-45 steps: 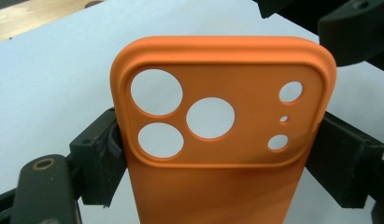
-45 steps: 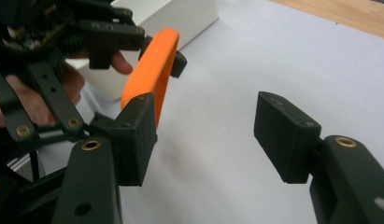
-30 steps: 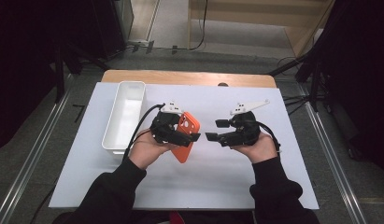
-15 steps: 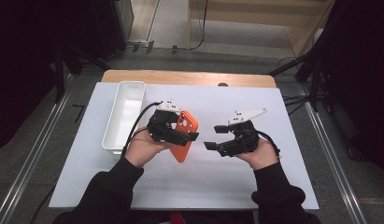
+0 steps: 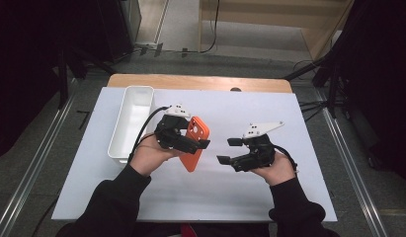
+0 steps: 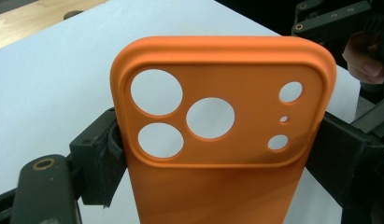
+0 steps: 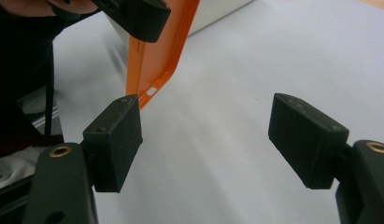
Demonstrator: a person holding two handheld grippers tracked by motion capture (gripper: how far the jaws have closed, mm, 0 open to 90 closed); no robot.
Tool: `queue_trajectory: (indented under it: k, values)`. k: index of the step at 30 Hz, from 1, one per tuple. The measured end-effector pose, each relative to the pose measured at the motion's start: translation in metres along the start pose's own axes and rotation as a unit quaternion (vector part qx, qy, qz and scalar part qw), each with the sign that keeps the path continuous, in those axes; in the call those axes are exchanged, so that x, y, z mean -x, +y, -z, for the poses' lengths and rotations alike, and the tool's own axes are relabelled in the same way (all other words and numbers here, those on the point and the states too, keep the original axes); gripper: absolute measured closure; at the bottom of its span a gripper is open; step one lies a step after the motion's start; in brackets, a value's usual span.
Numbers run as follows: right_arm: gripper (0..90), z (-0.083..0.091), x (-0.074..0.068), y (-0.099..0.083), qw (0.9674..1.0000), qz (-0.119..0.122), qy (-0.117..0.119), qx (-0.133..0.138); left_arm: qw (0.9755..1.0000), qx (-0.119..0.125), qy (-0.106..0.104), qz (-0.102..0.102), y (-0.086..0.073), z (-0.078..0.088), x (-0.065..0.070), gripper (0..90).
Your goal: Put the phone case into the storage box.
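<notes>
Two hands are working over the white tabletop (image 5: 299,118) in the high view. The left tongs (image 5: 194,143) are pinching an orange phone case (image 5: 194,144) by its long edges, holding it just right of the white bin (image 5: 134,121), which is lying along the tabletop's left side. The right tongs (image 5: 229,151) are hovering well right of the case, spread and holding nothing, pointing toward it.

From the left gripper view, the phone case (image 6: 222,121) is standing upright between the two black jaws, its camera cutouts facing the lens, and both pads are pressing on its sides. Part of the right tongs is showing beyond the case's upper right corner, with fingers (image 6: 365,60) wrapped around the handle.

From the right gripper view, the right tongs (image 7: 206,135) are standing spread over bare tabletop (image 7: 255,60), nothing between them. The phone case (image 7: 157,56) is hanging at upper left, ahead of the left-hand jaw, held edge-on by the left tongs, with the bin (image 7: 217,11) just behind it.
</notes>
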State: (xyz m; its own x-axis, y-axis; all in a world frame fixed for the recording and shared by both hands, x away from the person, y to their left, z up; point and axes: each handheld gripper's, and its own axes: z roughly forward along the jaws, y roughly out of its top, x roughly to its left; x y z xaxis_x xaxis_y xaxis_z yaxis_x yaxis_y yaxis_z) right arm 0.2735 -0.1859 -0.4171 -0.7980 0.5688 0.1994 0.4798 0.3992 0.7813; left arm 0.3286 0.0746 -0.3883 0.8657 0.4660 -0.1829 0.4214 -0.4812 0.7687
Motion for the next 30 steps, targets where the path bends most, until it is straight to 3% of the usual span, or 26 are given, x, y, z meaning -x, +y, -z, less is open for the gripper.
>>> queue_trajectory:
  k: [6, 16, 30]
  values:
    - [24.6, -0.001, 0.000, -0.010, 0.9999, 0.009, 0.010, 0.002, 1.0000, -0.001, -0.006, -0.002, 0.001, 0.002, -0.001, 15.8]
    - [24.7, -0.003, -0.004, -0.035, 0.9998, 0.005, 0.018, 0.002, 0.9999, -0.004, -0.014, -0.007, 0.001, 0.006, -0.002, 15.8]
    - [24.7, 0.001, 0.000, -0.060, 1.0000, -0.006, 0.005, 0.004, 0.9997, -0.008, -0.021, -0.004, 0.000, 0.009, -0.007, 15.8]
